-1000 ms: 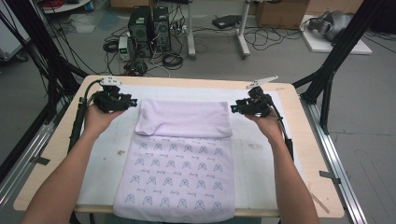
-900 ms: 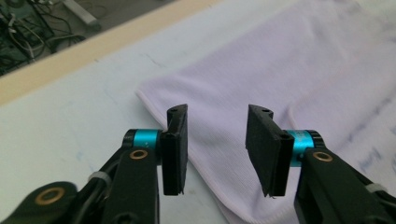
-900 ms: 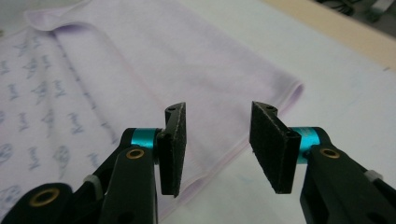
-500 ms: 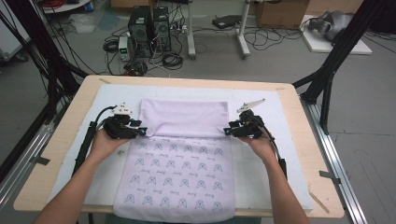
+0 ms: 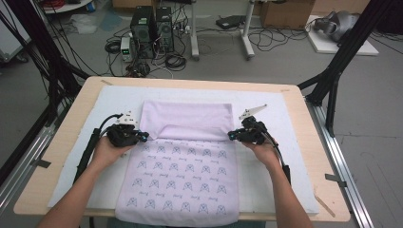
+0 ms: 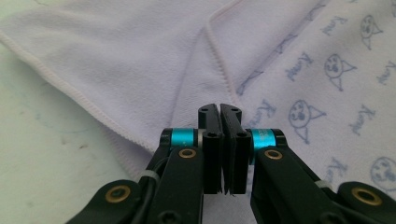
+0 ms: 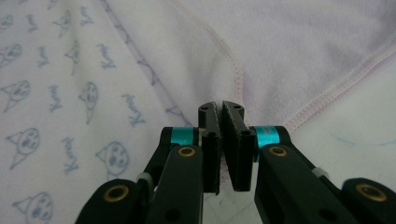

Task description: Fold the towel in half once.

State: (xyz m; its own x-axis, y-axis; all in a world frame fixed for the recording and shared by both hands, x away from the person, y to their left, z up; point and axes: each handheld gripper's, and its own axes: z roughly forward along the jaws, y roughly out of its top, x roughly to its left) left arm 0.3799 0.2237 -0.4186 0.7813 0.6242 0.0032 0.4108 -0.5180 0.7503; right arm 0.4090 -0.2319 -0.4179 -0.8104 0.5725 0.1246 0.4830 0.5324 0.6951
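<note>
Left gripper (image 5: 141,137) and right gripper (image 5: 231,136), jaws clamped together on the side hems of the lilac towel (image 5: 183,175), which lies flat on the white mat (image 5: 271,156). The far end is already folded over, plain side up; judged roughly one-third done, further folds of the printed section remaining

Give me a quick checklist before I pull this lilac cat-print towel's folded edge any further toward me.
1. Left gripper shut at the lilac cat-print towel edge: ok; cloth between the jaws: cannot tell.
2. Right gripper shut on the hem: ok, cloth shows between the jaws.
3. Both grippers level across the fold, left and right: ok.
4. Folded flap lying smooth: not ok, a crease runs near its left corner.
5. Near towel edge on the white mat: not ok, it overhangs the front.
</note>
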